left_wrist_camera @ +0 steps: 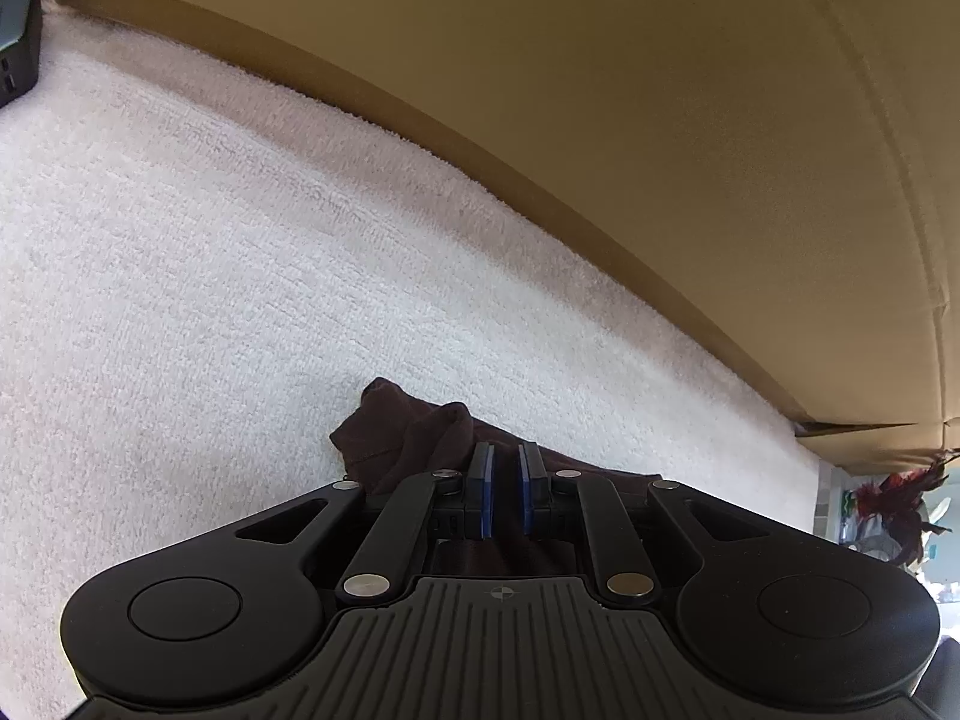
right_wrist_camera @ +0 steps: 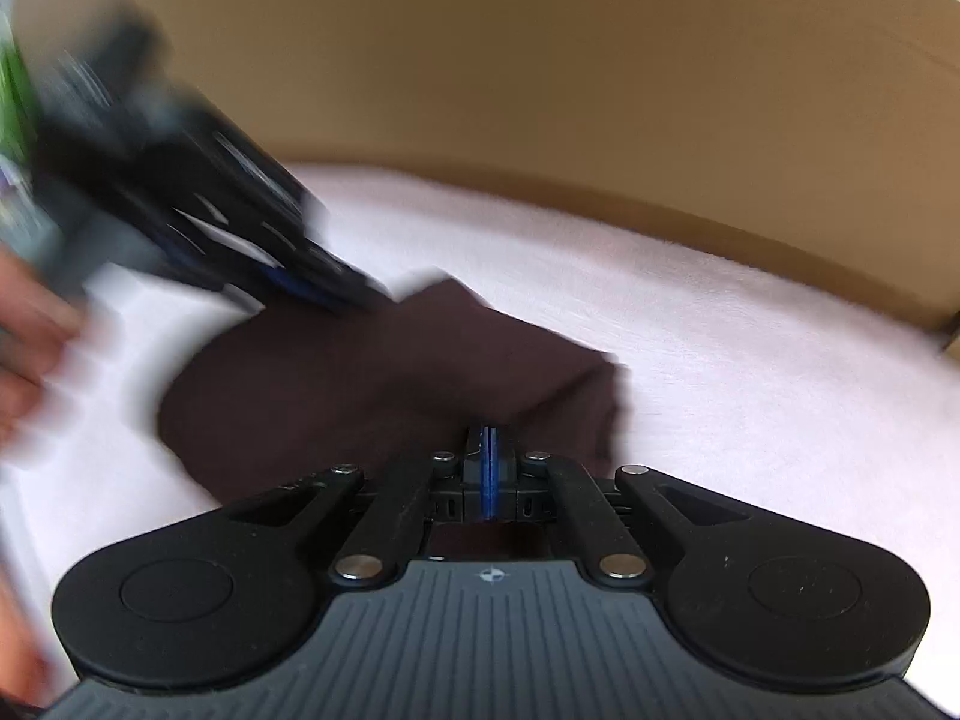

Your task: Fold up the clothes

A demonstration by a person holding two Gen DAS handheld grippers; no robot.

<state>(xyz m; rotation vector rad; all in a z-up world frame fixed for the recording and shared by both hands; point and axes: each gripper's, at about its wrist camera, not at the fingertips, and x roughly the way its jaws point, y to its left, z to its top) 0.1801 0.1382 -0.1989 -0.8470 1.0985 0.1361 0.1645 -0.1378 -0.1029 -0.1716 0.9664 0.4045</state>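
A dark brown garment (right_wrist_camera: 372, 372) lies crumpled on a white terry towel (right_wrist_camera: 750, 360). My right gripper (right_wrist_camera: 489, 435) is at the garment's near edge with its blue pads pressed together, and the fabric bunches up into their tips. In the right wrist view my left gripper (right_wrist_camera: 354, 300) is a blur at the upper left, reaching down onto the garment's far corner. Its own view shows the left gripper (left_wrist_camera: 506, 450) nearly shut, with a fold of the brown garment (left_wrist_camera: 408, 438) filling the narrow gap between the pads.
A tan cardboard wall (left_wrist_camera: 660, 120) borders the far side of the white towel (left_wrist_camera: 210, 240). A dark boxy device (left_wrist_camera: 18, 42) sits at the top left corner. A red feathery thing (left_wrist_camera: 900, 498) shows beyond the right end. A blurred hand (right_wrist_camera: 24, 348) is at the left edge.
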